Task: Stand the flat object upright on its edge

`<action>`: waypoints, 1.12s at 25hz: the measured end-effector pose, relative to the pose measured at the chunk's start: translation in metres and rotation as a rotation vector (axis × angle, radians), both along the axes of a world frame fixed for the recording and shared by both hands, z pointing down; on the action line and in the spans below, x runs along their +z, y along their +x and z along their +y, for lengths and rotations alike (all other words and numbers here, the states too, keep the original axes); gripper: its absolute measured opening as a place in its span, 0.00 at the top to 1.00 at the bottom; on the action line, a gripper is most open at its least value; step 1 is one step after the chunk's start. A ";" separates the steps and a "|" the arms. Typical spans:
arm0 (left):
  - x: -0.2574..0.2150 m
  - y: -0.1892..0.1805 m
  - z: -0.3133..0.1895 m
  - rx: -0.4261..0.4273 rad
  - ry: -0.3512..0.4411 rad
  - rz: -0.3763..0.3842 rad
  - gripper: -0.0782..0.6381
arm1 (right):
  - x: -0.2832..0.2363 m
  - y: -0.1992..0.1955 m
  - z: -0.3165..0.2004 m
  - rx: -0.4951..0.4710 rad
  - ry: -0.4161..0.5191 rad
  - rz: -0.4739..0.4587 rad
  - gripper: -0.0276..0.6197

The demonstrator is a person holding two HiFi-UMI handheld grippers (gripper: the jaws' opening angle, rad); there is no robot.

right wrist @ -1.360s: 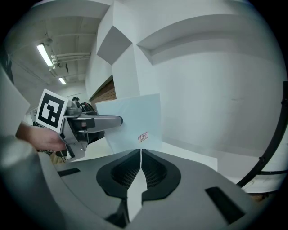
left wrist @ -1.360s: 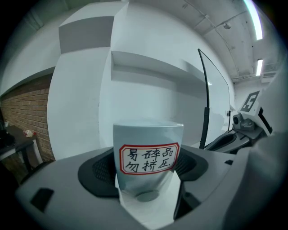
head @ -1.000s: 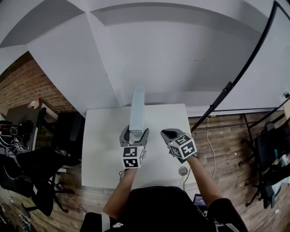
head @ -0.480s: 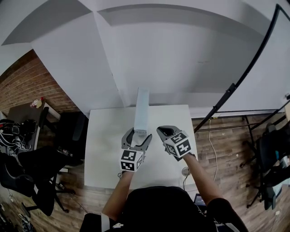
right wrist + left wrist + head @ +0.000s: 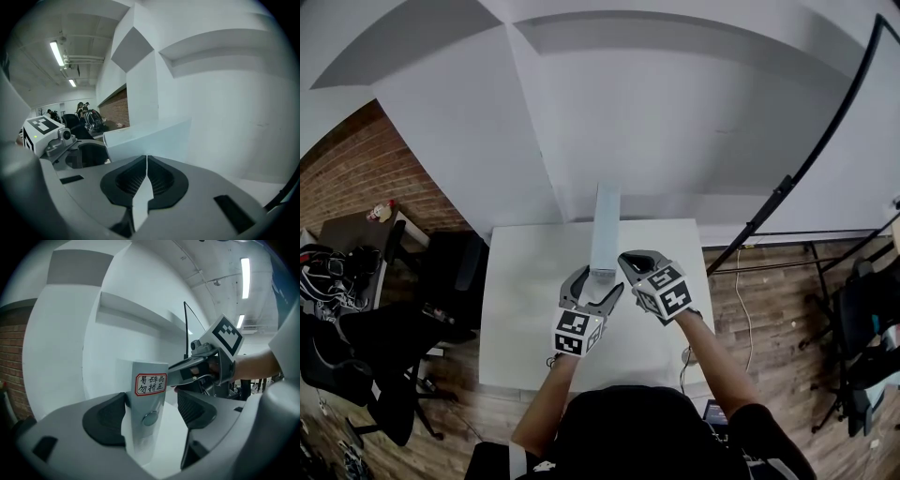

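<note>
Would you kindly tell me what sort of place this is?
Most likely an office or lab workspace: a white table stands on a wooden floor, with black office chairs beside it and a brick wall at the left.

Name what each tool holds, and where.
Neither grips anything. The grey flat box stands between the left tool's open jaws at its near end; the right tool is shut, empty.

A pale flat panel (image 5: 606, 225) stood on its edge on the white table (image 5: 525, 319), running away from the person. The left gripper (image 5: 598, 279) sat at its near end, jaws spread to either side of it. The right gripper (image 5: 630, 261) hung just beside the panel's right face. A dark chair (image 5: 450, 272) stood left of the table on the wooden floor (image 5: 769, 309).
</note>
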State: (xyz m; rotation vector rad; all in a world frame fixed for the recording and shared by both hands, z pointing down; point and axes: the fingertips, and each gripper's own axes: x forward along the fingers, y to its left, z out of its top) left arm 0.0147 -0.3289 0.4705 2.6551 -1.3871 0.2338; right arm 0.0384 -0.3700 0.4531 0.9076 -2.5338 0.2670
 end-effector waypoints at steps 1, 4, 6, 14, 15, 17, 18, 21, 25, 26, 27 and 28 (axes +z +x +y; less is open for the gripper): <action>0.000 0.000 0.000 0.002 0.000 0.002 0.40 | -0.001 0.000 -0.001 0.003 0.001 0.001 0.89; -0.002 0.002 0.000 0.010 0.002 0.005 0.40 | -0.003 0.003 -0.005 0.018 0.003 0.000 0.89; -0.001 0.004 -0.001 0.014 0.000 0.006 0.40 | -0.004 0.005 -0.008 0.029 0.002 -0.003 0.89; 0.000 0.011 -0.004 0.018 -0.005 0.005 0.40 | -0.004 0.009 -0.015 0.042 0.000 -0.005 0.89; 0.000 0.011 -0.004 0.019 -0.005 0.006 0.40 | -0.003 0.010 -0.015 0.043 -0.001 -0.004 0.89; 0.001 0.010 -0.004 0.020 -0.003 0.007 0.40 | -0.002 0.010 -0.015 0.040 -0.004 -0.004 0.89; 0.001 0.010 -0.004 0.020 0.000 0.008 0.40 | -0.002 0.011 -0.014 0.038 -0.004 -0.004 0.89; 0.001 0.009 -0.003 0.021 0.001 0.004 0.40 | -0.002 0.013 -0.013 0.035 -0.002 -0.004 0.89; -0.003 0.002 -0.001 0.012 0.001 0.009 0.40 | -0.002 0.017 -0.011 0.043 0.002 -0.005 0.89; -0.004 -0.001 0.000 0.008 0.003 0.015 0.40 | -0.002 0.018 -0.011 0.046 0.003 -0.007 0.89; -0.005 -0.004 0.001 0.004 0.007 0.022 0.40 | -0.003 0.019 -0.011 0.048 0.003 -0.010 0.89; -0.007 -0.007 0.002 0.000 0.010 0.028 0.40 | -0.003 0.020 -0.010 0.051 0.004 -0.013 0.89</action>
